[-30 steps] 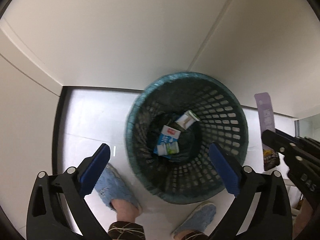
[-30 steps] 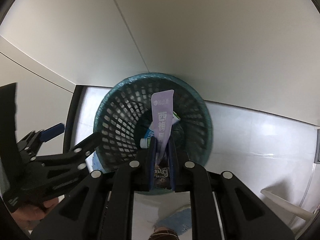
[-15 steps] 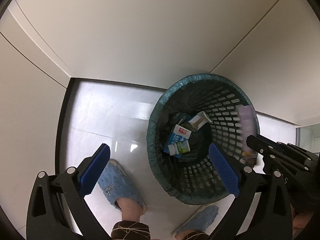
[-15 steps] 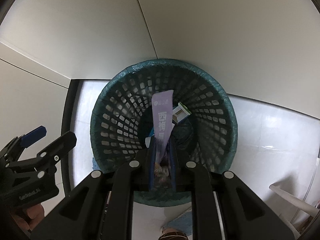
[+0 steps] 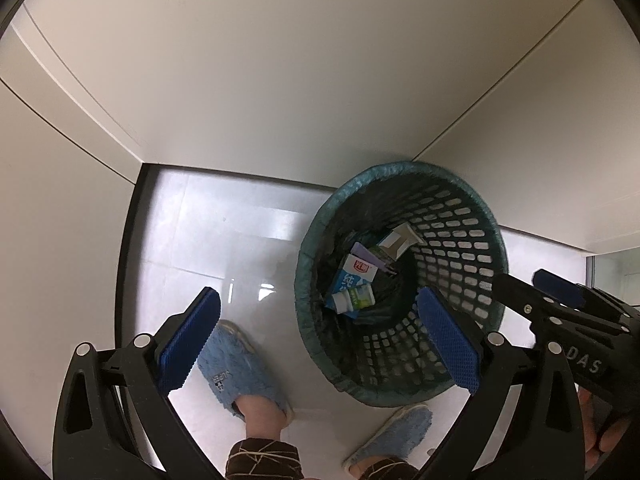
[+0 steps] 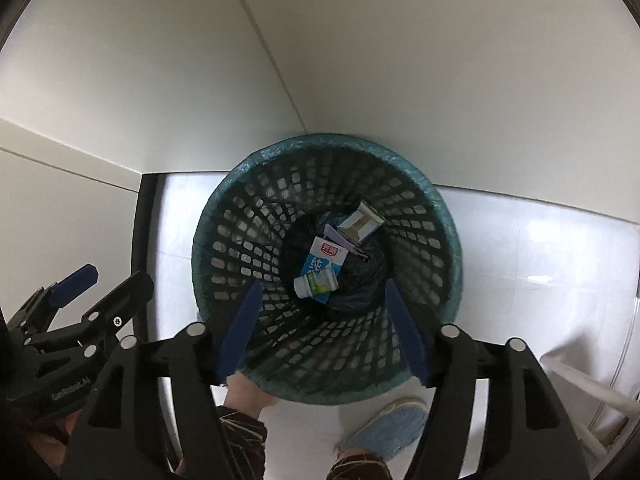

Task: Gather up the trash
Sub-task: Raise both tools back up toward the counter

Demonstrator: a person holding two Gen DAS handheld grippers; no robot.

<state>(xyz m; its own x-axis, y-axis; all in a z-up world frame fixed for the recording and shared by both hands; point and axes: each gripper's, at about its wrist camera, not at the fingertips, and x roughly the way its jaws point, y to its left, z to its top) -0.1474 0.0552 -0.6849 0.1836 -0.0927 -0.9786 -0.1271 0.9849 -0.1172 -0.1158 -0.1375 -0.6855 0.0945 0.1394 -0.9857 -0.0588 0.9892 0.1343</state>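
The right tongs (image 6: 320, 332) are seen pointing almost straight down over the basket (image 6: 440, 216), their blue pads spread wide with nothing between them; the jaws have just been opening, and the purple wrapper (image 6: 334, 236) is released. The left tongs (image 5: 316, 344) are likewise held spread and empty, set off to the side of the basket above the floor (image 5: 224, 248), with a blue slipper (image 5: 244, 372) beneath them. Deep in the basket, on its dark liner, a small white bottle (image 6: 316, 284) is found nearest, lying across a blue and white carton (image 6: 326, 260); beyond that the purple wrapper is wedged, its long axis running across the basket's bottom toward a pale box (image 6: 362, 222) leaning at the far wall. The dropped piece thus lies directly below the right tongs, well inside the rim, so this drop is judged done. The next move is judged to turn on lifting the right tongs clear of the rim toward further trash.
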